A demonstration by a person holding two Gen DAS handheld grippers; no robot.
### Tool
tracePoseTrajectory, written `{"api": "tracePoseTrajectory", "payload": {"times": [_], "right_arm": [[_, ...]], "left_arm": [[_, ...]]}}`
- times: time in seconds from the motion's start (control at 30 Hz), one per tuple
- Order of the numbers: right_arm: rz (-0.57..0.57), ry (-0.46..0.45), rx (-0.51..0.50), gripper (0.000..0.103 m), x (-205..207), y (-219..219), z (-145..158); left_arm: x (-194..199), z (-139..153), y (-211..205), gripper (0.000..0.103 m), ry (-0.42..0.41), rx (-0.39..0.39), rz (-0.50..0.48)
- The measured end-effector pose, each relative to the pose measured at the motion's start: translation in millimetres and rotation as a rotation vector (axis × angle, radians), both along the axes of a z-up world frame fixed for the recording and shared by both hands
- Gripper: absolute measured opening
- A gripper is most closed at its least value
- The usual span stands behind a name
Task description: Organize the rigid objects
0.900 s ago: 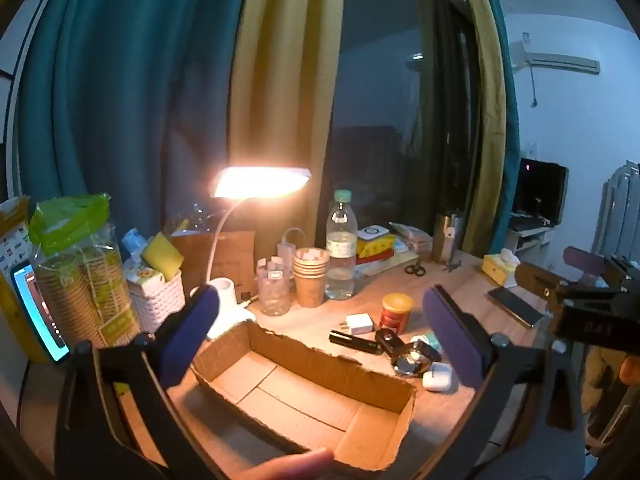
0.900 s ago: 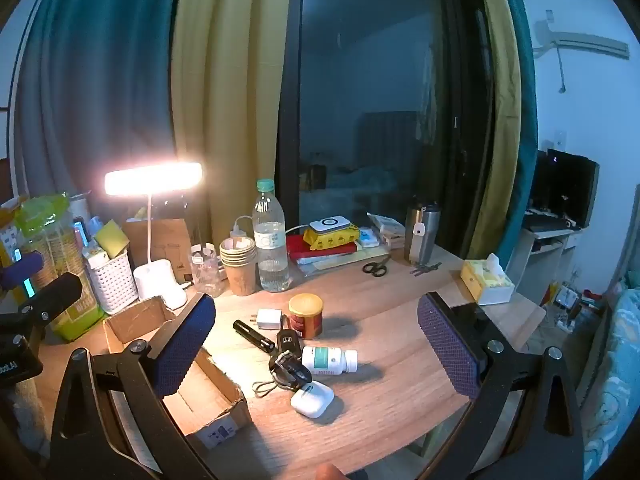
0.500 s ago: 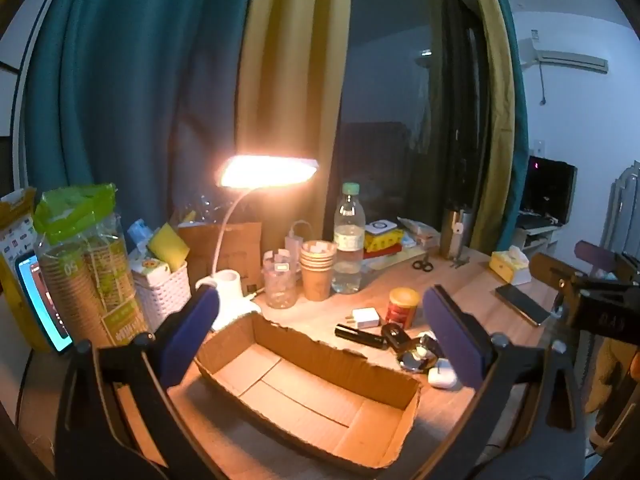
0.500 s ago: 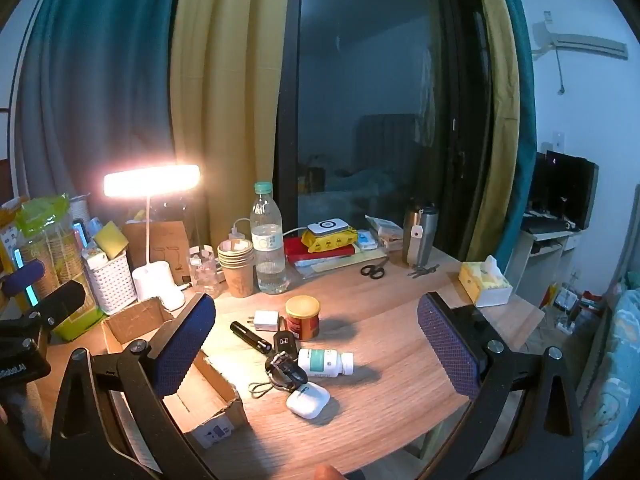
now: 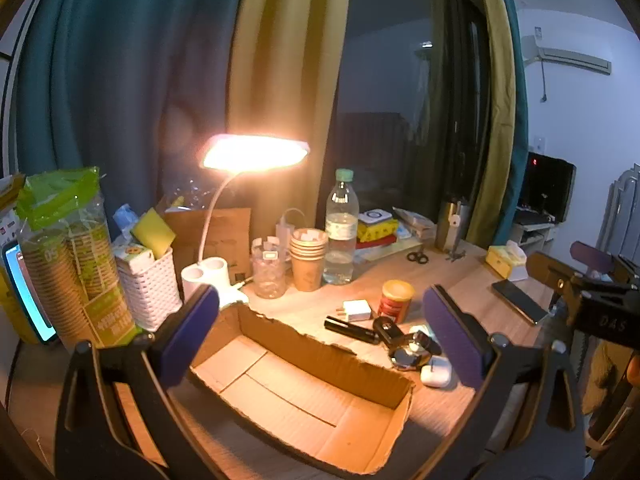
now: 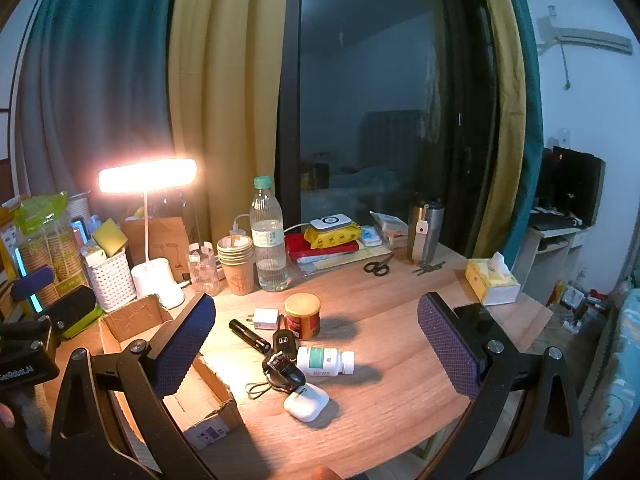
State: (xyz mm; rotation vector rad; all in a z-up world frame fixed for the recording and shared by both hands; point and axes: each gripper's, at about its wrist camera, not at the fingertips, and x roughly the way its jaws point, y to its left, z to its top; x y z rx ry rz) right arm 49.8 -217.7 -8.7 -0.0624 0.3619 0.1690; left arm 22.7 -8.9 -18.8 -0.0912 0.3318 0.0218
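An open cardboard box (image 5: 304, 392) lies on the wooden desk, empty; it also shows in the right wrist view (image 6: 132, 316). Right of it sits a cluster: a white charger plug (image 6: 266, 318), a red tin with a gold lid (image 6: 303, 316), a black flashlight (image 6: 250, 335), a car key (image 6: 283, 341), a white pill bottle (image 6: 326, 361), a watch (image 6: 282, 370) and a white earbud case (image 6: 306, 401). My left gripper (image 5: 320, 330) is open and empty above the box. My right gripper (image 6: 316, 344) is open and empty above the cluster.
A lit desk lamp (image 6: 148, 176), water bottle (image 6: 269, 240), paper cups (image 6: 237, 264), white basket (image 6: 110, 276) and book stack (image 6: 328, 240) line the back. Scissors (image 6: 376, 266), a steel tumbler (image 6: 425, 232), a tissue box (image 6: 492, 282) and a phone (image 5: 518, 300) lie to the right.
Both grippers have drifted slightly; the left view has risen and pulled back a little from the box. A hand at the bottom of the left view has gone. Nothing on the desk moved.
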Motion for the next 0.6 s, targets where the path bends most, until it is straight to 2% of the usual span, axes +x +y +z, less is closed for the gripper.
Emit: {"api": "tracePoseTrajectory", "payload": {"times": [0.6], "right_arm": [[0.008,0.004,0.004,0.102,6.4,3.8,-3.3]], "left_arm": [[2.4,1.3,0.0,0.103,0.003,-0.016,-0.006]]}}
